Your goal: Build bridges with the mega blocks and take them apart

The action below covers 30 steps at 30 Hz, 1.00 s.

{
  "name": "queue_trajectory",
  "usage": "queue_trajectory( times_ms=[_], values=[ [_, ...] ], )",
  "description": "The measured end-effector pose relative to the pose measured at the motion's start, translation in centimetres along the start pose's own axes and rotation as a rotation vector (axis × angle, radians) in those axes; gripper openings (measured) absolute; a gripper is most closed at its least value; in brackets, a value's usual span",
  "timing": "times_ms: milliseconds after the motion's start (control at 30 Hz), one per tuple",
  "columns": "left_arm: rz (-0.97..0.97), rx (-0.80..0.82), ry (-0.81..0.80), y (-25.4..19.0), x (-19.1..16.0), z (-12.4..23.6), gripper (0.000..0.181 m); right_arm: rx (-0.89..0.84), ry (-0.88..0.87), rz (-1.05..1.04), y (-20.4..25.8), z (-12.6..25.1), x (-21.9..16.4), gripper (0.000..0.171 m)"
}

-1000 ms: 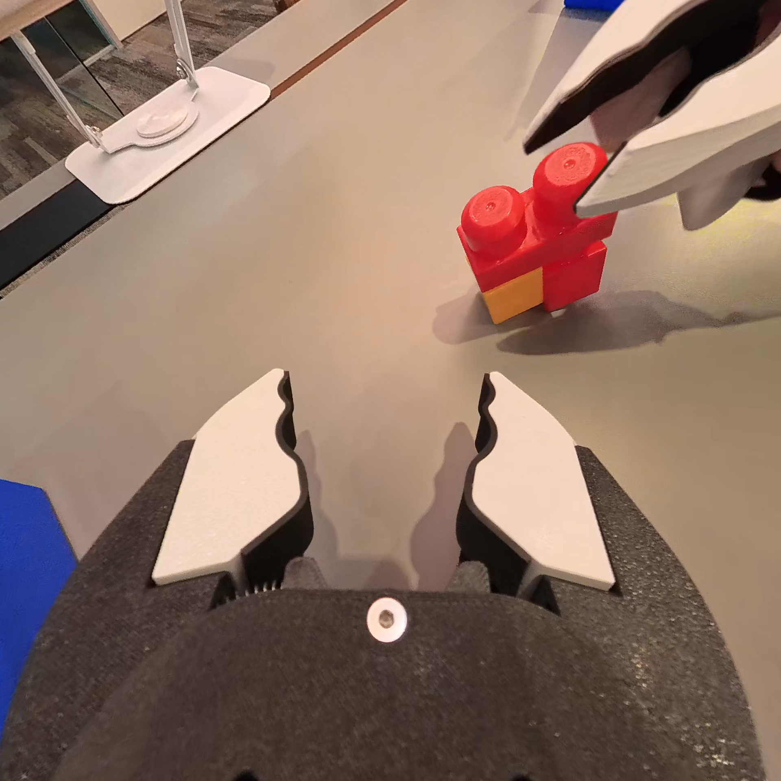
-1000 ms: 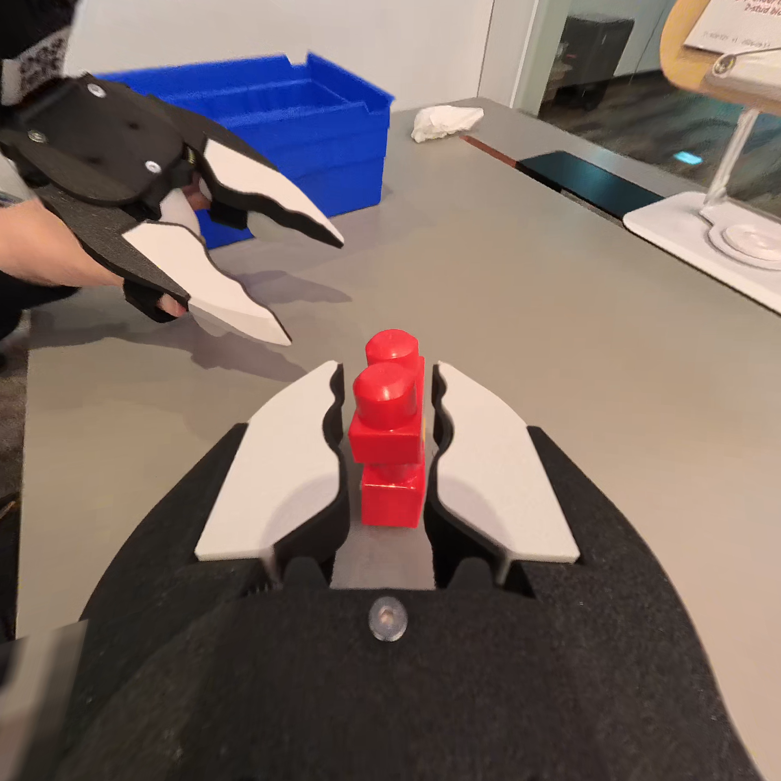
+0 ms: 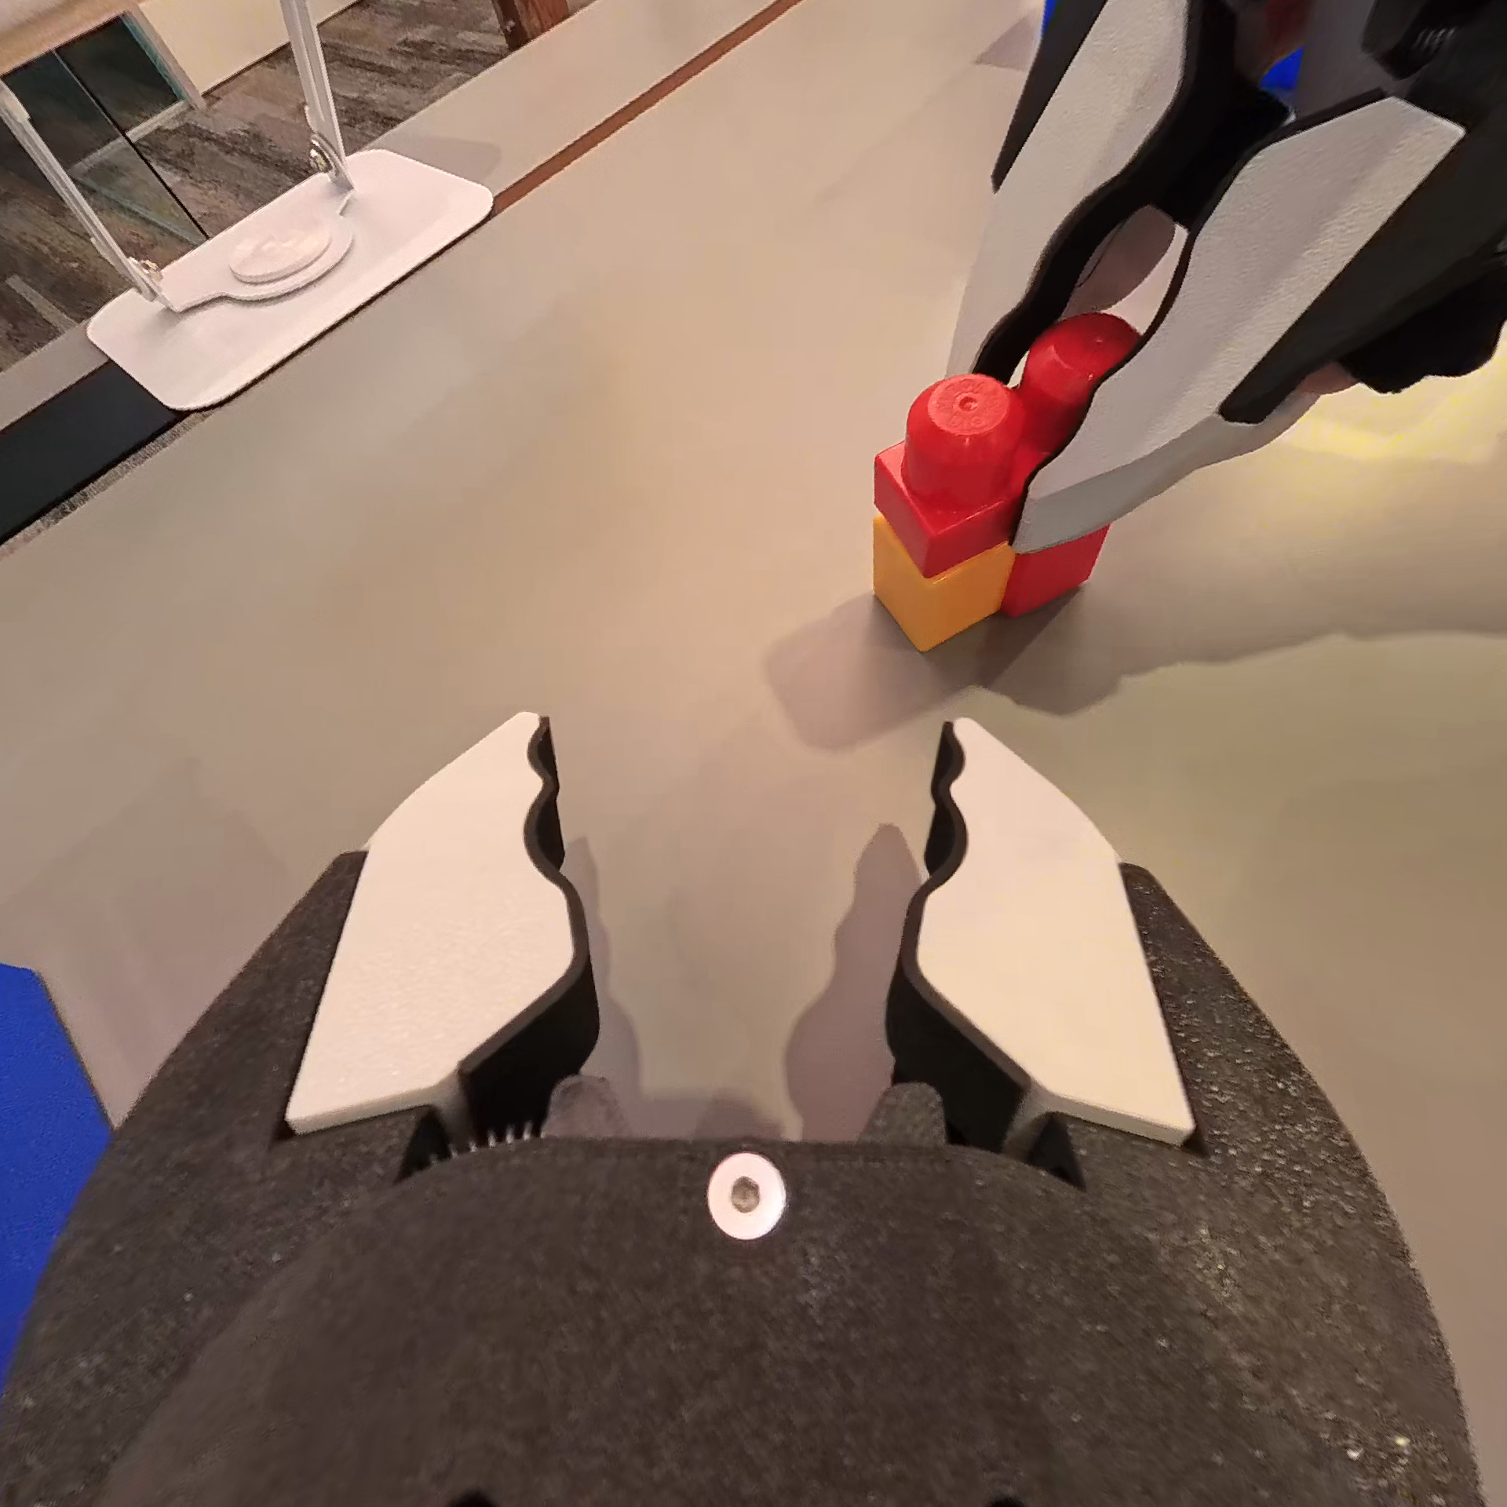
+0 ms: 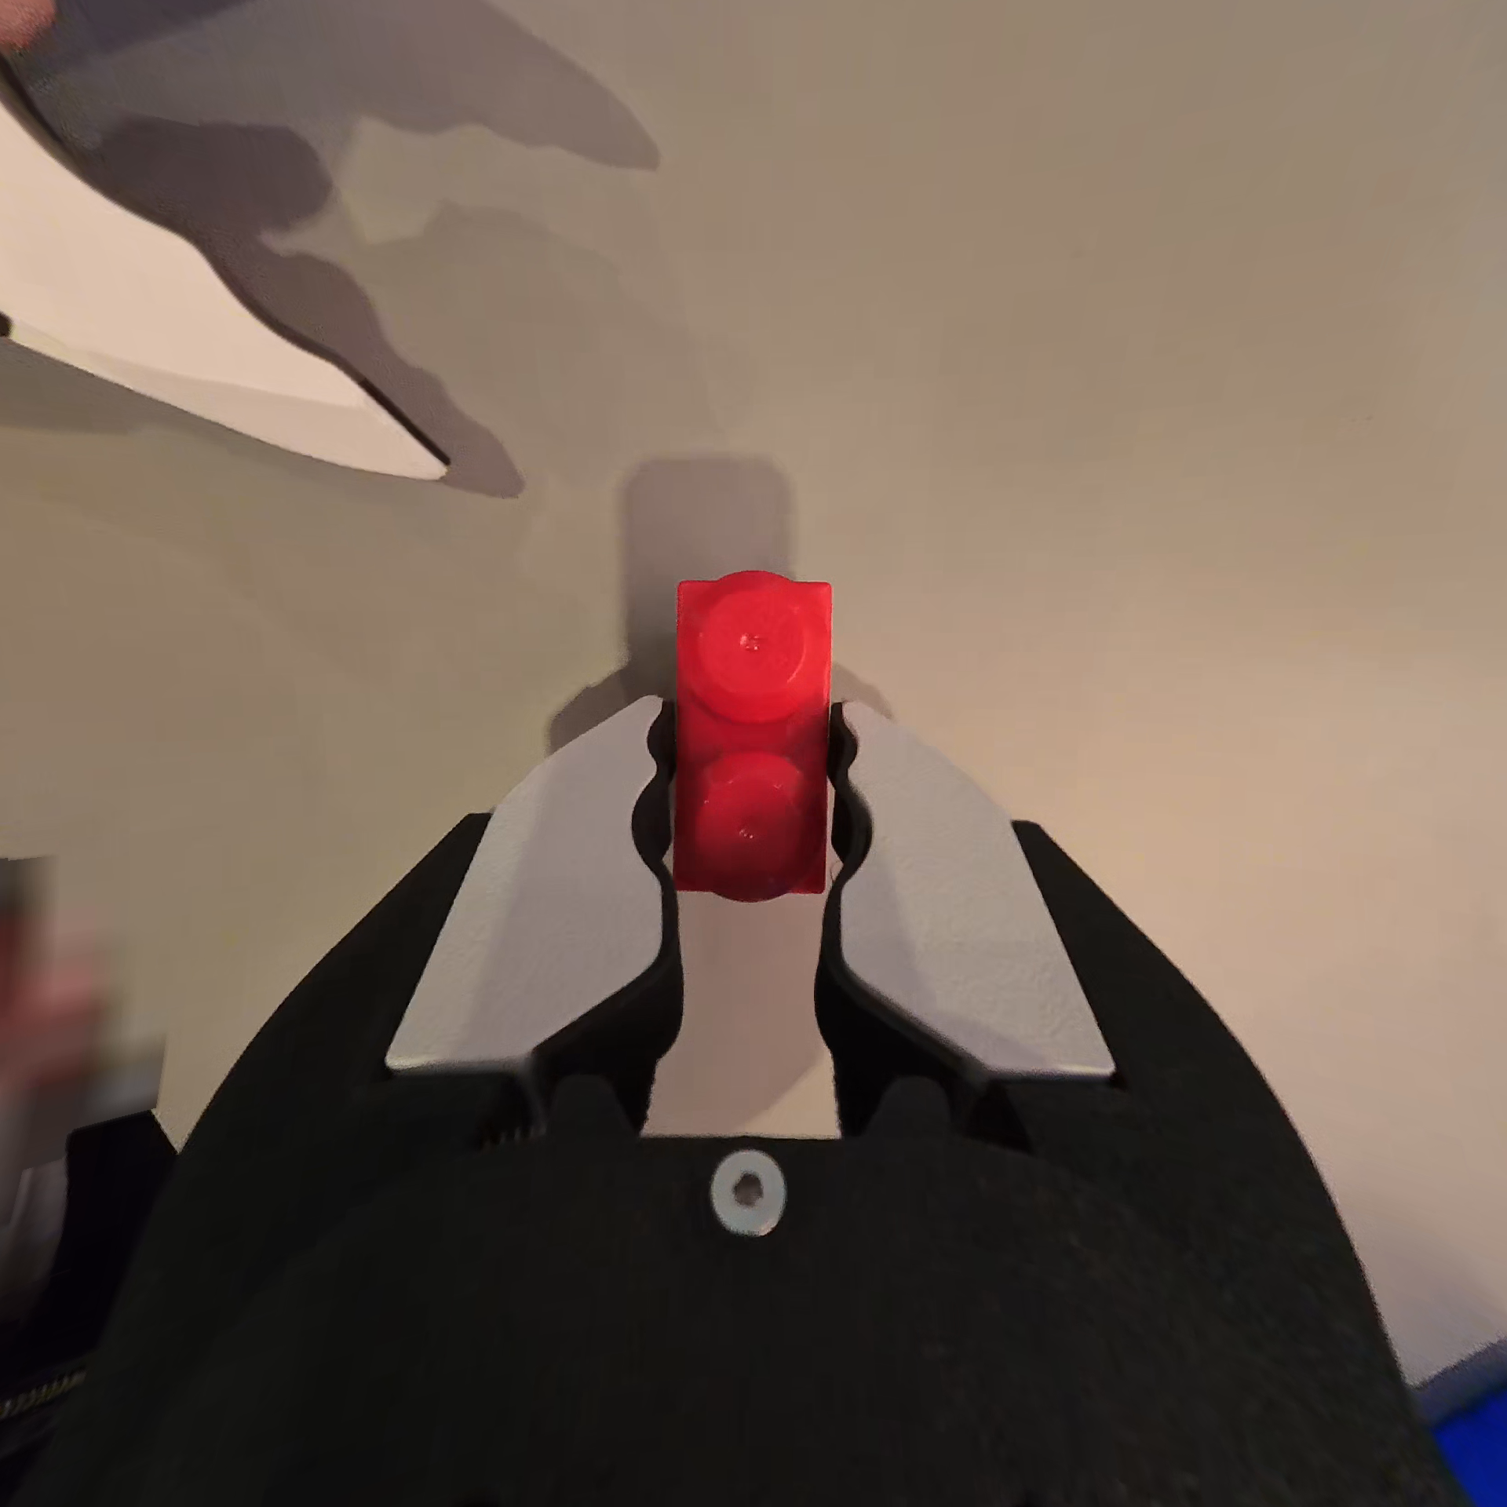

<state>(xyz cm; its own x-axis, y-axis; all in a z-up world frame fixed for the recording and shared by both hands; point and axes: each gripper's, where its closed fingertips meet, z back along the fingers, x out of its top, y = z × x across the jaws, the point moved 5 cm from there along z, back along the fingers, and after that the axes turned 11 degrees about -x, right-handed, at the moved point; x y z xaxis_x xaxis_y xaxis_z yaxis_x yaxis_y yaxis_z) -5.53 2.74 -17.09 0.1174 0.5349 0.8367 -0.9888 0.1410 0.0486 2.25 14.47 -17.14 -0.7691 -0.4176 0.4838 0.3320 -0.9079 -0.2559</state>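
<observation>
A small bridge stands on the grey table (image 3: 571, 489): a red two-stud block (image 3: 946, 489) sits across a yellow block (image 3: 938, 595) and a red block (image 3: 1052, 571). My right gripper (image 3: 1011, 457) comes down from above and is shut on the red two-stud block's sides. In the right wrist view the gripper (image 4: 750, 713) looks straight down on that block (image 4: 754, 734), and the lower blocks are hidden. My left gripper (image 3: 742, 734) is open and empty, a short way in front of the bridge. One of its fingers (image 4: 163, 342) shows at the upper left of the right wrist view.
A white stand base (image 3: 277, 277) with metal legs sits at the table's far left edge. A blue bin (image 3: 33, 1101) is close at my left. A dark strip (image 3: 73, 457) runs along the table's left edge.
My right gripper has tipped from a low slant to pointing straight down, still closed on the red top block. The bridge has turned a little. My left gripper stays open.
</observation>
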Motion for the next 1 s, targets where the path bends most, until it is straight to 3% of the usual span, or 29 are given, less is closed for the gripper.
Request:
queue_trajectory(
  times_ms=[233,367,800,1000],
  values=[
    [0.034,-0.006,-0.102,0.2,0.8,0.7,0.094,0.009,-0.03,0.029,0.1,0.1,-0.2,0.035],
    [0.019,0.017,-0.19,0.3,1.7,1.6,0.094,0.008,-0.086,0.051,0.4,-0.1,-0.4,0.044],
    [0.029,0.05,-0.419,0.4,3.4,4.0,0.063,-0.027,-0.258,-0.038,-0.3,1.3,0.0,0.057],
    [0.1,-0.002,-0.452,0.5,3.3,4.3,0.062,-0.03,-0.348,-0.052,-0.8,2.7,-0.3,0.043]
  ],
)
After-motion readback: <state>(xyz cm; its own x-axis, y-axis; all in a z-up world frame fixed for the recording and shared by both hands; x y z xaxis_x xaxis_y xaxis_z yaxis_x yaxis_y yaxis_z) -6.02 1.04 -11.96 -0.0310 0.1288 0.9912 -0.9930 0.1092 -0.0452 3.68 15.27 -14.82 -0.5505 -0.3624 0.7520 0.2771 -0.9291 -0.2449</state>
